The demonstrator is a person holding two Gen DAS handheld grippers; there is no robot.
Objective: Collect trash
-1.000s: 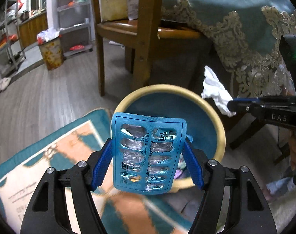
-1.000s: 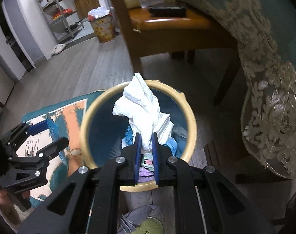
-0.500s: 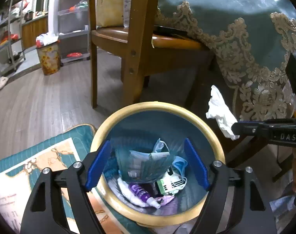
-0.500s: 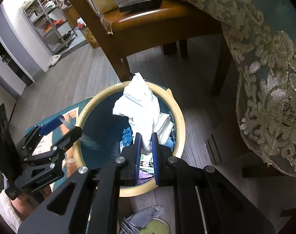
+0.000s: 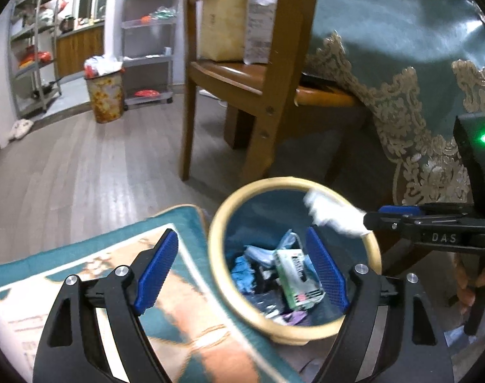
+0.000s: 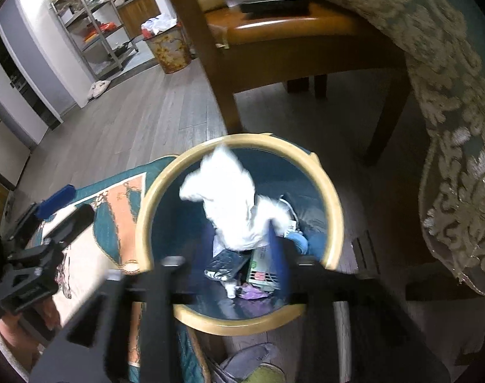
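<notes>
A round bin with a yellow rim (image 5: 215,255) (image 6: 274,140) stands on the floor, holding mixed trash, among it a green and white packet (image 5: 295,274) and a silvery blister pack (image 6: 224,263). My left gripper (image 5: 242,271) (image 6: 65,210) hovers over the bin's left edge; its jaws are opening, with nothing between them. My right gripper (image 6: 244,255) (image 5: 370,220) is above the bin from the right, blurred, and its jaws are opening. A crumpled white tissue (image 6: 232,204) (image 5: 331,214) hangs blurred over the bin at its tips, loose between the parted pads.
A wooden chair (image 5: 261,95) with a box on its seat stands just behind the bin. A table draped in a teal and gold cloth (image 5: 418,79) is at the right. A patterned rug (image 5: 82,271) lies left of the bin, slippers (image 6: 252,364) in front, another bin (image 5: 105,95) far back.
The left gripper let go of the blister pack, which dropped into the bin, and its jaws widened. The right jaws went from shut on the tissue to parted.
</notes>
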